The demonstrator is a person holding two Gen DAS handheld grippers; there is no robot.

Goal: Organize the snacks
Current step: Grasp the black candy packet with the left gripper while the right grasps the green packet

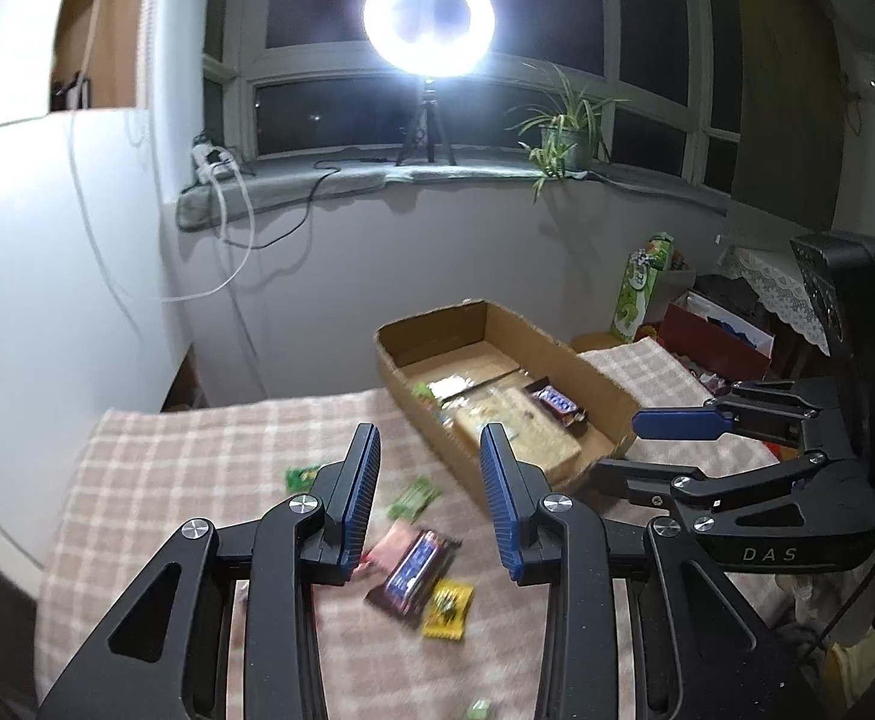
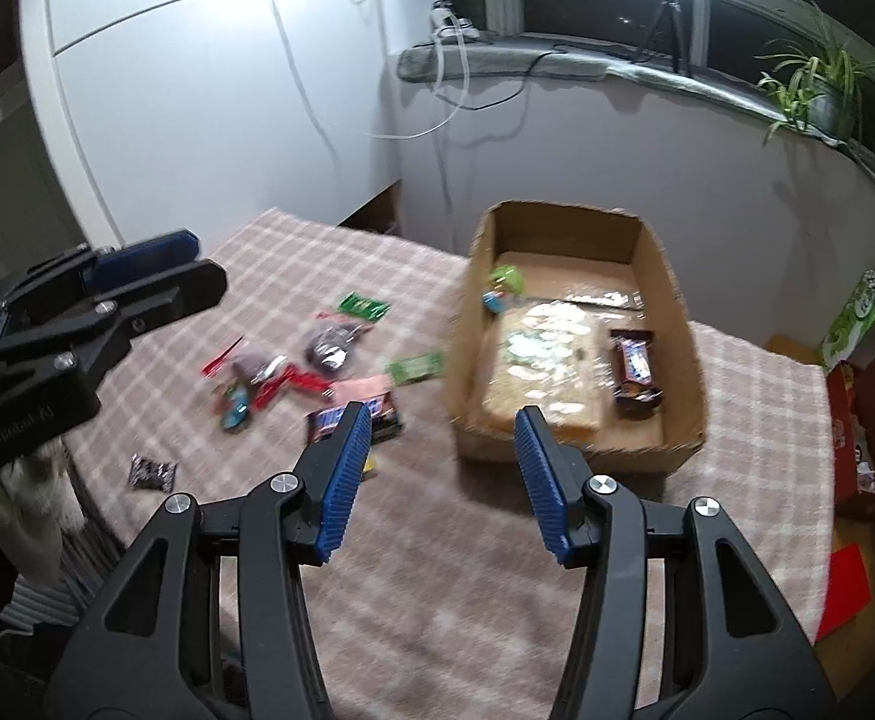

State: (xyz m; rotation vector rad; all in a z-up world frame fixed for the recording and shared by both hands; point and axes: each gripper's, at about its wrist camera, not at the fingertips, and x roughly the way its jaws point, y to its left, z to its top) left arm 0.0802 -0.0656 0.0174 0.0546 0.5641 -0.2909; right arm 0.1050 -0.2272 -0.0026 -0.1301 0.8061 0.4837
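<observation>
My left gripper (image 1: 428, 480) and right gripper (image 2: 443, 468) both hang with fingers spread and nothing in them, because loose snacks (image 2: 317, 354) wait on the checked worktop (image 2: 437, 570) at nine o'clock from the cardboard box (image 2: 686, 360), where some sit already.

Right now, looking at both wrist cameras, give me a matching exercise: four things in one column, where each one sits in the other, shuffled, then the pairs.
Things:
1. chocolate bar
2. yellow packet
3. potted plant
4. green carton

Places:
A. windowsill
B. inside the cardboard box
C. checked cloth, outside the box
D. beyond the cloth's far right edge

Pairs: 1-B, 2-C, 3-A, 4-D
</observation>
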